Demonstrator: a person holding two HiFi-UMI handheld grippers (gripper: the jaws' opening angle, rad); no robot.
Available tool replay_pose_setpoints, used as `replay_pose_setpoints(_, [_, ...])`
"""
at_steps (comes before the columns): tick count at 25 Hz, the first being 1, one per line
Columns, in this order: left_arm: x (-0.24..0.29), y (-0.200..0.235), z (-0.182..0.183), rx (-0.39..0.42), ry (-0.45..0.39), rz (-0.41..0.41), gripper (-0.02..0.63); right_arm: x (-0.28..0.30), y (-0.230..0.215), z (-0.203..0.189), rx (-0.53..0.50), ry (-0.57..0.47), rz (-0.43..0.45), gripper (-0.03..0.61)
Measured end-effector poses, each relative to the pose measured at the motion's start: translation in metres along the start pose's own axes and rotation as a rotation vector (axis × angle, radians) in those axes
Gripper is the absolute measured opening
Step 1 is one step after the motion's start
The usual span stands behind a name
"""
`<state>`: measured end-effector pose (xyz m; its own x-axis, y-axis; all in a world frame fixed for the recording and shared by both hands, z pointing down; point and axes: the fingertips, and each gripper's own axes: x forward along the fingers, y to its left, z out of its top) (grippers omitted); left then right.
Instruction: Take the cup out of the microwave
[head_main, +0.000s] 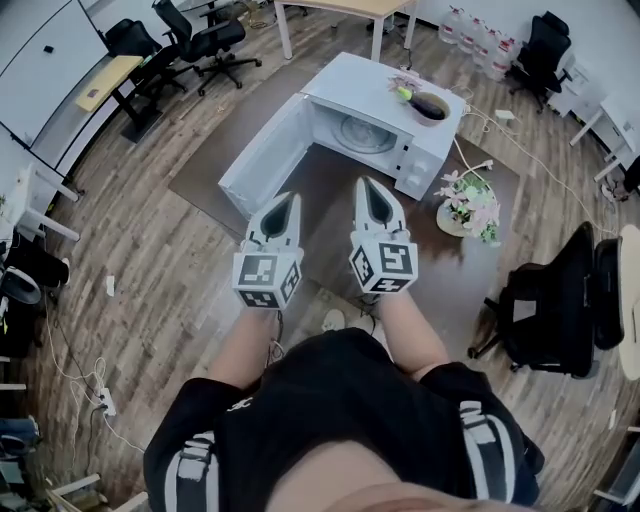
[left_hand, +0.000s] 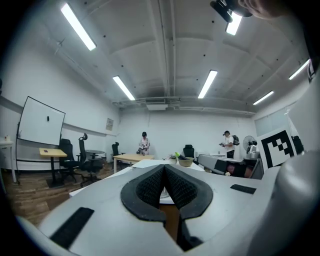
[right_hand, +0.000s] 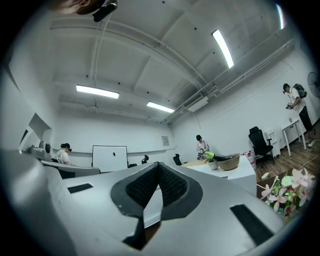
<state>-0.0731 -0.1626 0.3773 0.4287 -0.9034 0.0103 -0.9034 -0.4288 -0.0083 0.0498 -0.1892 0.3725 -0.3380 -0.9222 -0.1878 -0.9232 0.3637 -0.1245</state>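
- Left gripper (head_main: 290, 198) first: jaws pressed together, tips meeting, nothing between the pads, and the left gripper view confirms it.
- Right gripper (head_main: 368, 185), same story: jaws closed tip to tip and empty, pointing toward 12 o'clock beside its partner.
- And there's the microwave (head_main: 385, 85) at 12 o'clock from both grippers, standing on the brown surface (head_main: 215, 175), well clear of the tips.
- Its long axis runs from about 10 o'clock to 4 o'clock; the open cavity faces roughly 7 o'clock, toward the person.
- The door (head_main: 262, 158) hangs wide open, swung out toward 8 o'clock.
- Now the cup: I cannot pick it out. The cavity shows a round glass plate (head_main: 357, 133), and whatever stands on it is too small and pale to tell.
- A bowl (head_main: 430, 105) sits on the microwave's top at its 2 o'clock corner; its contents are hard to read beyond something green.
- Flowers (head_main: 470, 205) stand at 4 o'clock of the microwave, just beside it.
- Both gripper views look level over the jaws; the jaws themselves block the cavity.
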Motion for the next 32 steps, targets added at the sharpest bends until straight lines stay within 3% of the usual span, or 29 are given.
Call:
replay_pose_setpoints(11, [0.102, 0.032, -0.005, -0.025, 0.025, -0.120, 0.002, 0.082, -0.034, -0.007, -0.044, 0.012, -0.091, 0.000])
replay_pose_setpoints(22, [0.174, 0.033, -0.014, -0.026, 0.037, -0.366, 0.002, 0.098, -0.069, -0.025, -0.076, 0.019, -0.334, 0.000])
replay_pose_setpoints(26, [0.183, 0.041, -0.019, -0.029, 0.050, -0.418, 0.002, 0.102, -0.070, -0.031, -0.090, 0.012, -0.398, 0.000])
replay_pose_setpoints(29, [0.188, 0.048, -0.019, -0.032, 0.049, -0.445, 0.002, 0.108, -0.068, -0.035, -0.090, 0.001, -0.412, 0.000])
replay_pose_setpoints(31, [0.192, 0.051, -0.020, -0.035, 0.049, -0.459, 0.002, 0.117, -0.064, -0.038, -0.087, -0.003, -0.373, 0.000])
replay_pose_setpoints(32, [0.193, 0.052, -0.020, -0.037, 0.049, -0.463, 0.002, 0.123, -0.061, -0.042, -0.077, -0.001, -0.342, 0.053])
